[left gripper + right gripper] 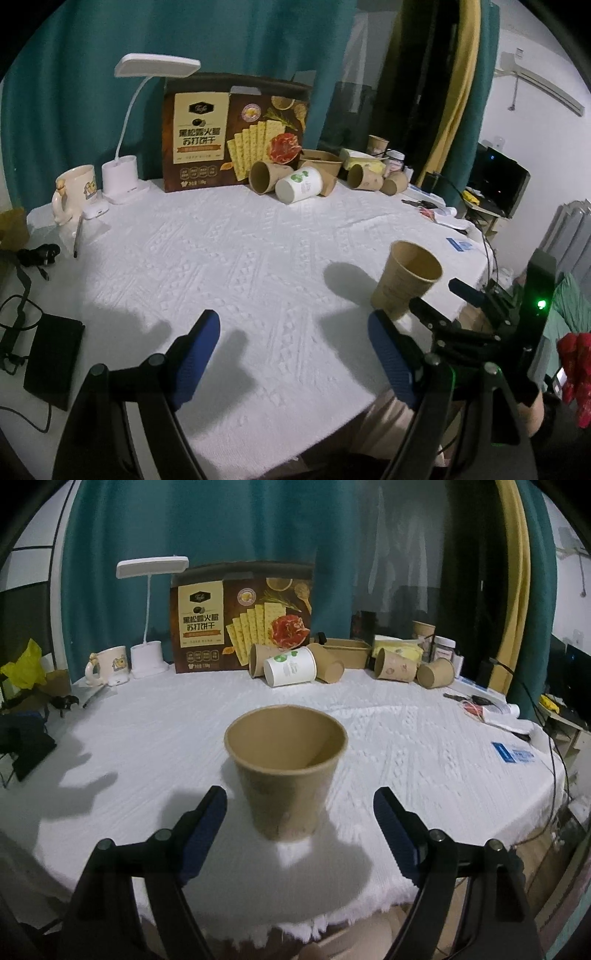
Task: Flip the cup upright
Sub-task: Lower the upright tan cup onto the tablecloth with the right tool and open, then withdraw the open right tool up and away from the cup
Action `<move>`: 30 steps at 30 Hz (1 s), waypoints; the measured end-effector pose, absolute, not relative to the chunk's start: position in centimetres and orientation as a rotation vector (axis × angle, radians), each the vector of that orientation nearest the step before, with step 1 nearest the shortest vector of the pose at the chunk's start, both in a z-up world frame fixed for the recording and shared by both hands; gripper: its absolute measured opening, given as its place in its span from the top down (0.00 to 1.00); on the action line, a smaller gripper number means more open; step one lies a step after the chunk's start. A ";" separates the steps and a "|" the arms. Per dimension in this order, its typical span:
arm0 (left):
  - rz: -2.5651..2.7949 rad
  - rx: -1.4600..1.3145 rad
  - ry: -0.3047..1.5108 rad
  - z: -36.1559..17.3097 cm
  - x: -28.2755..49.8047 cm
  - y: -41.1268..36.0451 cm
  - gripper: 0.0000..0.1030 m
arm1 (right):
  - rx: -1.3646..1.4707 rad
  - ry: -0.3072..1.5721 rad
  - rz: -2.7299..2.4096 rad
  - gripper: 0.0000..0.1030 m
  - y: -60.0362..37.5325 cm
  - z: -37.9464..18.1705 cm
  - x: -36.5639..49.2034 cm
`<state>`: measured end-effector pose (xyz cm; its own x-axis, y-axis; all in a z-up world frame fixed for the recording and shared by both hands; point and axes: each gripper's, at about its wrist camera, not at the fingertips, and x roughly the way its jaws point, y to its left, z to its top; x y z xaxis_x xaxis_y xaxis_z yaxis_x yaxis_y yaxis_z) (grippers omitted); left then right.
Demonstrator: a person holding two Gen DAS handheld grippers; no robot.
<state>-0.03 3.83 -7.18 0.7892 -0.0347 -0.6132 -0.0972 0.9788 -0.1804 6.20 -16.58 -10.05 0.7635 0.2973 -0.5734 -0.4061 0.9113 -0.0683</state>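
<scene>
On white tablecloth (406,738): brown paper cup (286,771) upright, right gripper (300,812) open, left gripper (293,339) open.

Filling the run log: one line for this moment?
brown cup: upright, free | right gripper: open, straddling cup | left gripper: open, empty

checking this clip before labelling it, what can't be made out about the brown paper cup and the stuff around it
- Brown paper cup, right wrist view: print on its wall is blurred, unreadable.
- Same cup, left wrist view: its base is hidden behind the right gripper.
- Tipped brown paper cups at the back: partly hidden behind the white paper cup.
- Small jar, right wrist view: label too small.
- Black box, left wrist view: too dark to identify.
</scene>
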 end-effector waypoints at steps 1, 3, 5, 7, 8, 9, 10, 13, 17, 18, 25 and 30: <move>0.030 -0.199 0.658 -7.1 -0.3 3.6 0.20 | -0.191 0.589 0.381 0.23 -16.8 -9.9 5.8; 0.019 -0.184 0.650 -6.9 -0.7 3.0 0.20 | -0.180 0.592 0.374 0.23 -17.4 -9.3 4.8; 0.010 -0.170 0.637 -6.5 -1.1 2.5 0.20 | -0.170 0.590 0.361 0.23 -18.1 -8.7 3.8; 0.004 -0.156 0.620 -6.1 -1.4 2.0 0.20 | -0.161 0.590 0.349 0.23 -18.8 -8.1 3.1; 0.001 -0.150 0.611 -5.8 -1.5 1.8 0.20 | -0.155 0.590 0.339 0.23 -19.2 -7.7 2.6; -0.005 -0.142 0.599 -5.4 -1.7 1.5 0.20 | -0.152 0.591 0.333 0.23 -19.5 -7.4 2.6; -0.009 -0.136 0.588 -5.2 -1.8 1.3 0.20 | -0.146 0.590 0.324 0.23 -19.8 -7.0 2.4; -0.025 -0.111 0.544 -4.0 -2.2 0.3 0.20 | -0.131 0.582 0.300 0.23 -21.0 -5.6 1.6; -0.048 -0.061 0.484 -2.3 -2.4 -1.1 0.20 | -0.100 0.562 0.264 0.22 -22.7 -3.2 1.0; -0.046 -0.047 0.466 -1.7 -2.4 -1.4 0.20 | -0.093 0.553 0.255 0.22 -23.1 -2.5 0.8; -0.066 0.003 0.340 1.2 -2.7 -3.1 0.14 | -0.081 0.477 0.212 0.22 -25.1 2.0 -0.4; -0.090 0.026 0.289 3.0 -2.7 -4.1 0.07 | -0.069 0.421 0.198 0.22 -26.1 5.0 -1.5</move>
